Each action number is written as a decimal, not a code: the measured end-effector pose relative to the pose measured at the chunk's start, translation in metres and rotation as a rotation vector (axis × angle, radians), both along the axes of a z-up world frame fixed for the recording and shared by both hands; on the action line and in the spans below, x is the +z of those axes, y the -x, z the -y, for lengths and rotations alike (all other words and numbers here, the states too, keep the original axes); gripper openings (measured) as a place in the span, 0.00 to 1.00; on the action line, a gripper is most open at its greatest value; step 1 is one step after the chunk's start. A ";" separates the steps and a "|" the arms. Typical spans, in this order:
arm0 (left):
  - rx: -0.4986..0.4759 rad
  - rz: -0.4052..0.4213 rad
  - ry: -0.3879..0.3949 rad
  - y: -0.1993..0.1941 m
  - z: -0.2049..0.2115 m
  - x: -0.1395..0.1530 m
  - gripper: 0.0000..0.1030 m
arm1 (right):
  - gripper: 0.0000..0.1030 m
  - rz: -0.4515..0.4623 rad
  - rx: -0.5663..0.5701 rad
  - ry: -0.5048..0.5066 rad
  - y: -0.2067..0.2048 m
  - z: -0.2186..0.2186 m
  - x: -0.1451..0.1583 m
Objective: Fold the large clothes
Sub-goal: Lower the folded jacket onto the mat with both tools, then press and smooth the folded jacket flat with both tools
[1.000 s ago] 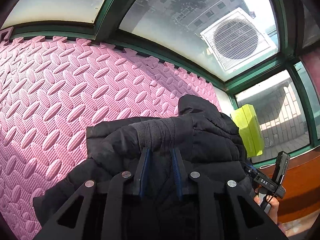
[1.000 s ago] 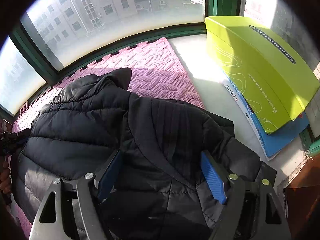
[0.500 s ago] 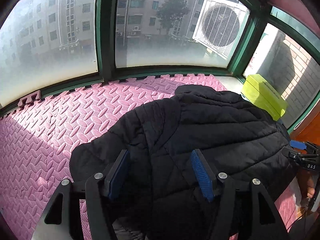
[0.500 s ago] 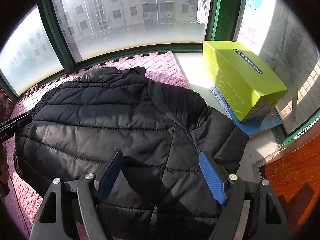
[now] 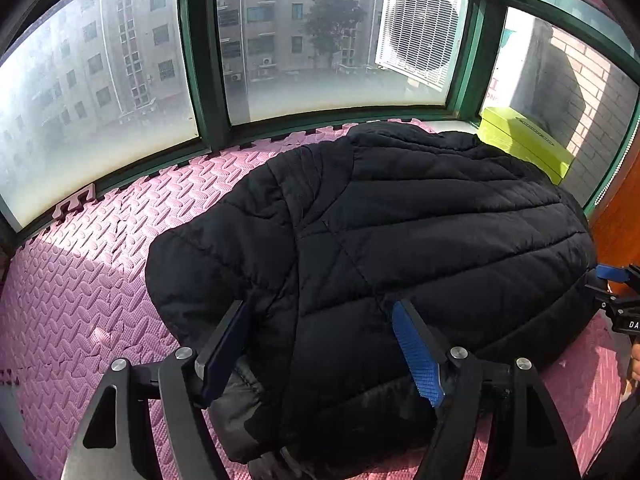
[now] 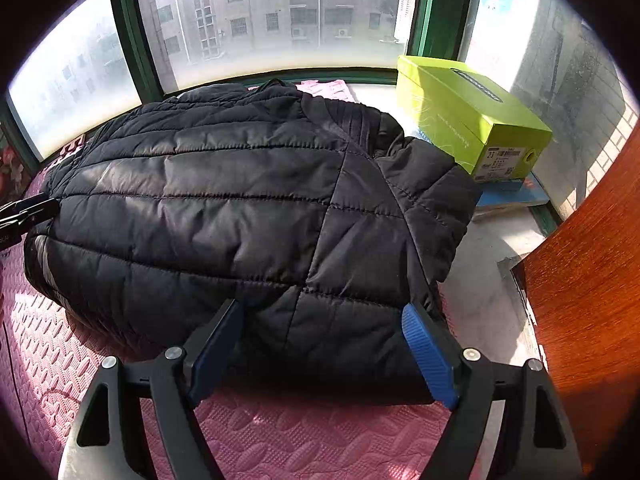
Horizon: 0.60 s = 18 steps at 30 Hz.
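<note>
Lime-green cardboard forms the shoebox (image 6: 472,120) at the upper right of the right wrist view; its end label reads "23", the lid's dark logo is too warped to read. It sits on a blue flat box (image 6: 514,196). Filling mid-frame, the black quilted puffer jacket (image 6: 248,208) lies folded on the pink embossed foam mat (image 6: 280,436), stitched into soft padded panels. With ribbed blue pads, the left gripper (image 5: 320,344) is opening over the jacket's near edge, gripping nothing. Likewise opening wide, the right gripper (image 6: 320,348) frames the hem without pinching it.
</note>
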State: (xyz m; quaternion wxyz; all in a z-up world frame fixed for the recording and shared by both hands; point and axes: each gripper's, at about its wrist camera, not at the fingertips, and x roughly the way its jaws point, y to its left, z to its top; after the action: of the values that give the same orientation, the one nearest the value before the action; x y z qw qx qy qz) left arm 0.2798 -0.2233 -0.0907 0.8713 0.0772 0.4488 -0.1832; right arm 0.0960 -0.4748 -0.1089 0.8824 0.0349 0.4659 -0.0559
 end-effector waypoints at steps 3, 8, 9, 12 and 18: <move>0.005 -0.009 0.014 0.002 -0.002 -0.007 0.78 | 0.89 0.006 0.003 -0.025 0.001 0.003 -0.008; 0.012 -0.004 0.038 0.009 -0.006 -0.011 0.82 | 0.98 0.024 0.030 -0.025 0.002 0.001 -0.014; 0.006 -0.002 0.038 0.010 -0.007 -0.010 0.84 | 0.99 0.018 0.040 -0.011 0.002 -0.001 -0.014; 0.001 -0.003 0.052 0.018 -0.014 -0.008 0.85 | 0.99 -0.002 0.039 0.027 0.002 -0.007 -0.006; 0.001 -0.018 0.089 0.027 -0.025 -0.008 0.86 | 0.99 0.100 0.081 0.054 -0.002 -0.023 0.037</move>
State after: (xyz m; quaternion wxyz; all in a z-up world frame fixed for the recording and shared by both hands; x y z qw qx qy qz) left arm 0.2528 -0.1979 -0.0983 0.8698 0.0366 0.4482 -0.2031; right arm 0.0977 -0.4516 -0.0720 0.9066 -0.0051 0.4208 -0.0307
